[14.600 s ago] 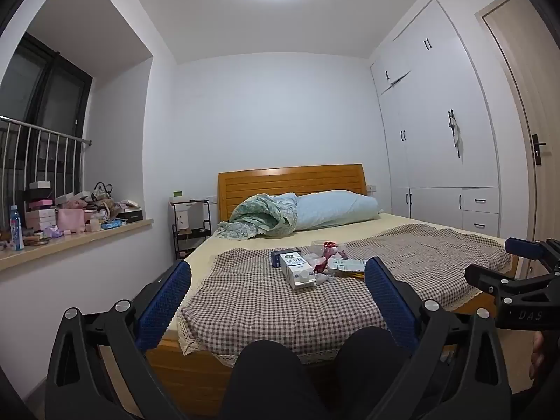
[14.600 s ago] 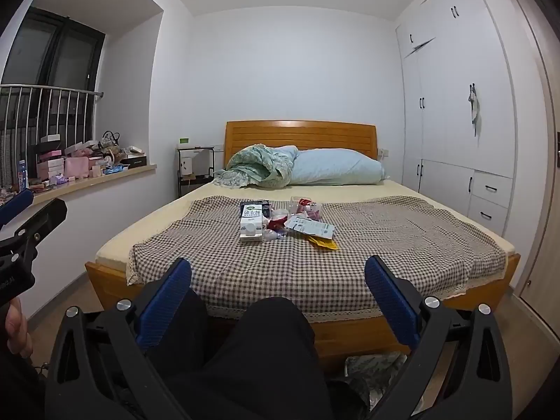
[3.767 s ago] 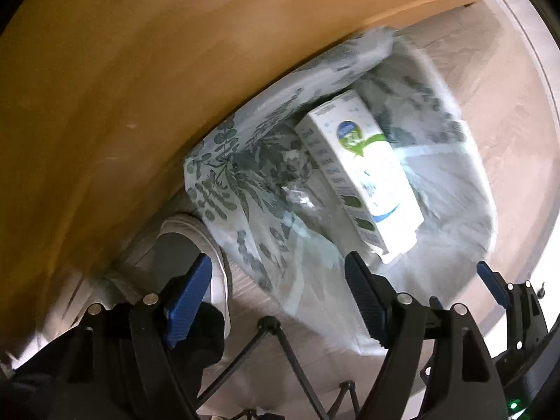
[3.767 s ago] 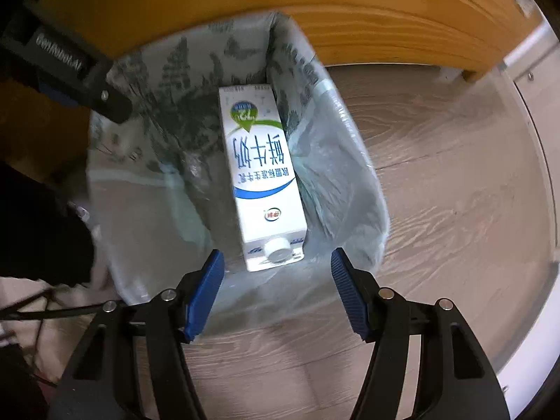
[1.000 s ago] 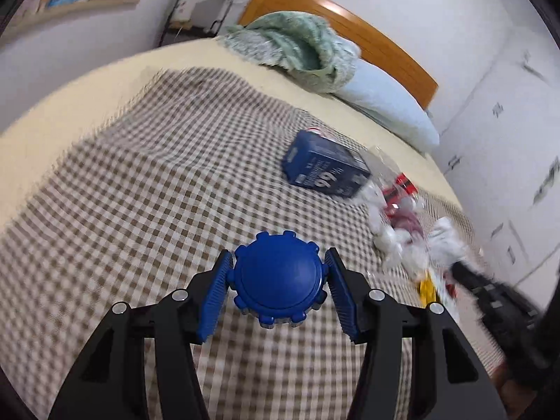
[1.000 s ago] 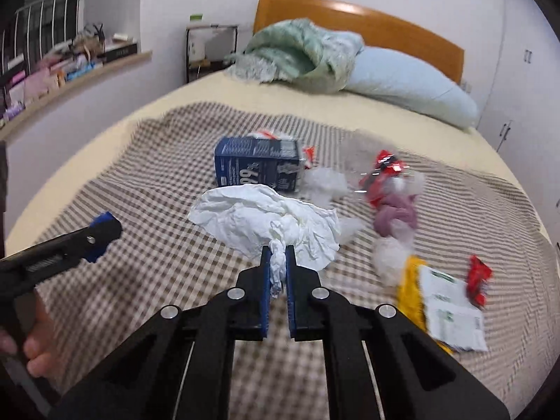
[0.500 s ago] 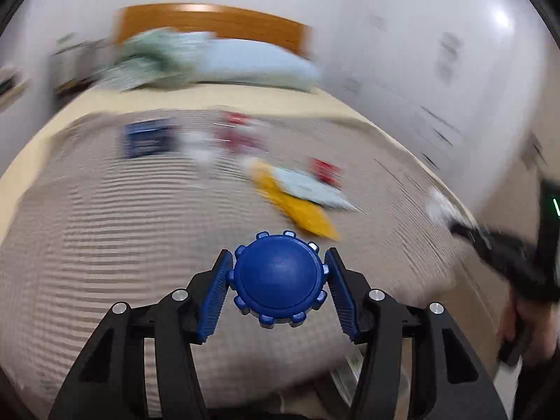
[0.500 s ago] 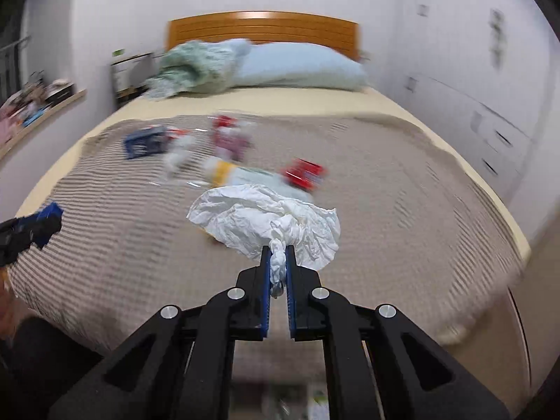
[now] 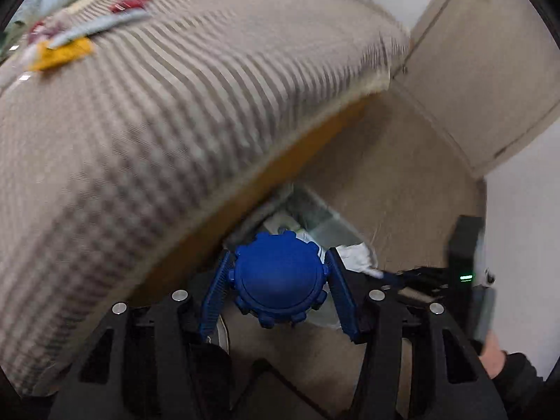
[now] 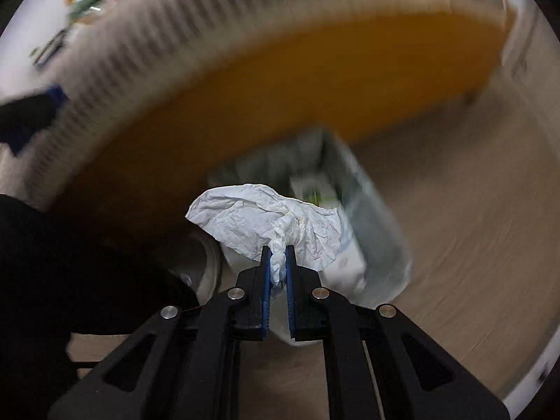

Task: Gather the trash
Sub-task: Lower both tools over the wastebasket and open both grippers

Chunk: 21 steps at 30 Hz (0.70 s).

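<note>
**Partly done: two pieces on their way to the bag**

Now the right tongs [image 10: 278,262] pinch a crumpled tissue [image 10: 266,224], the left tongs [image 9: 278,283] clamp a blue cap [image 9: 278,276]. Just beyond both lies the bag [image 10: 371,217], carton [image 10: 311,189] inside. Far behind, wrappers [image 9: 63,52] remain on the bed [image 9: 175,122].

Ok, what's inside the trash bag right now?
In the trash bag a white carton shows, blurred. The tissue in the right gripper and the blue cap in the left gripper hide the rest.
</note>
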{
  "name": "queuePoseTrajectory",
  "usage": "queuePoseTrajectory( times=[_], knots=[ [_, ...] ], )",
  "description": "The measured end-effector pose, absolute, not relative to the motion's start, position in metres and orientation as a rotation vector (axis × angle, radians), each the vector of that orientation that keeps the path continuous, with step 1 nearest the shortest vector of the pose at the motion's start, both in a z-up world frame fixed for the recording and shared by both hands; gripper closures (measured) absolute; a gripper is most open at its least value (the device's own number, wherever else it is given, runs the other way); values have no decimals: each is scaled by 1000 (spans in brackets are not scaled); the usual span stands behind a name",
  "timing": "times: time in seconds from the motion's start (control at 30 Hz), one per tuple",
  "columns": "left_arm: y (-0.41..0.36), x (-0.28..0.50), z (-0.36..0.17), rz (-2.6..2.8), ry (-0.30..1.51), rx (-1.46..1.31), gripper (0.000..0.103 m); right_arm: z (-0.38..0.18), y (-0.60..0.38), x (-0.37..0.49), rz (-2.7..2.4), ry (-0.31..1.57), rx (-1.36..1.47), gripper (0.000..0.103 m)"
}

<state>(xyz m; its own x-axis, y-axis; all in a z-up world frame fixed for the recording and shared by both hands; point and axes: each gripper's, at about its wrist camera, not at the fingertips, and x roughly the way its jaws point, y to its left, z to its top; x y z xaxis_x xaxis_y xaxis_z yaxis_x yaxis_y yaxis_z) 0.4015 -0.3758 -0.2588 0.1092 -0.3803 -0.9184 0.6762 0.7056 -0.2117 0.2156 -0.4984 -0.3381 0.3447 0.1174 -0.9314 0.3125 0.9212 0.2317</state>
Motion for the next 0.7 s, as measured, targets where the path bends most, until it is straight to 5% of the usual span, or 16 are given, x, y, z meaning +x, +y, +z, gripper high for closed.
queuePoseTrajectory(
  times=[0.27, 0.33, 0.4, 0.43, 0.7],
  knots=[
    [-413, 410, -349, -690, 1448, 415, 51, -451, -497, 215, -166, 1413, 496, 93],
    [-420, 408, -366, -669, 1492, 448, 51, -470, -501, 207, -173, 1449, 508, 82],
    [-430, 406, -382, -663, 1505, 502, 51, -480, -505, 199, -183, 1470, 551, 42],
    [-430, 410, -385, -667, 1500, 517, 51, -478, -506, 197, -192, 1464, 562, 38],
    [-468, 419, -431, -604, 1462, 567, 51, -440, -525, 168, -248, 1349, 621, 38]
  ],
)
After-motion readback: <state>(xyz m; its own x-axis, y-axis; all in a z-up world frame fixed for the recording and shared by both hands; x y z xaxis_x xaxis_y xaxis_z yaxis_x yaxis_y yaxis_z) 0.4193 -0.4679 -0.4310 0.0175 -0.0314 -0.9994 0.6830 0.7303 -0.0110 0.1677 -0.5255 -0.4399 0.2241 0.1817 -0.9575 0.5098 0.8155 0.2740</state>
